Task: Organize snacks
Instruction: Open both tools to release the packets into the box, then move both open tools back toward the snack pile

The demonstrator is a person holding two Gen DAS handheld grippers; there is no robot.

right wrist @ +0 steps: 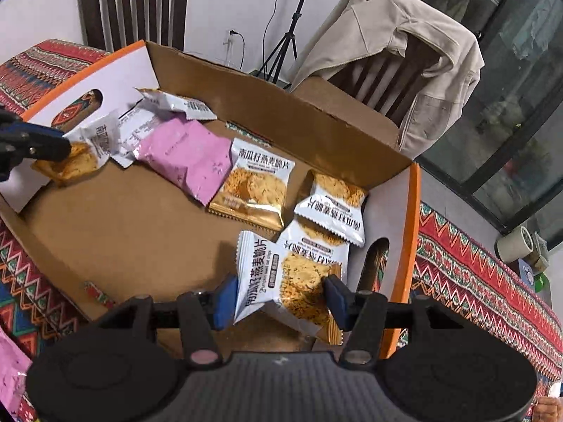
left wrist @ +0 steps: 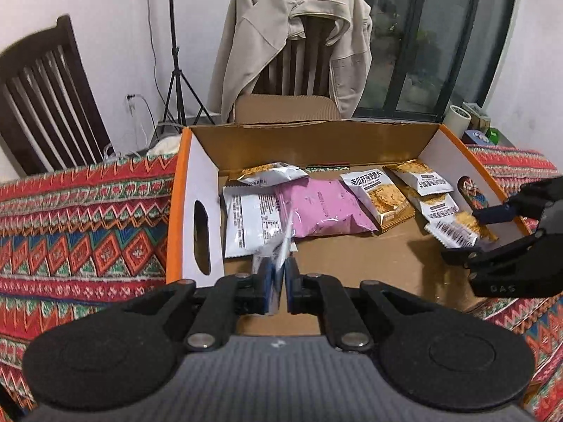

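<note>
An open cardboard box with orange-edged white ends lies on the patterned tablecloth and holds several oat-crisp packets and a pink packet. My left gripper is shut on the edge of a white oat-crisp packet, seen edge-on, over the box's left side; in the right wrist view that packet hangs from it. My right gripper is open wide around an oat-crisp packet at the box's right end, the jaws beside it. It also shows in the left wrist view.
A chair draped with a beige jacket stands behind the box. A second dark chair and a tripod stand at the back left. A tape roll and small boxes sit at the table's far right. Another pink packet lies outside the box.
</note>
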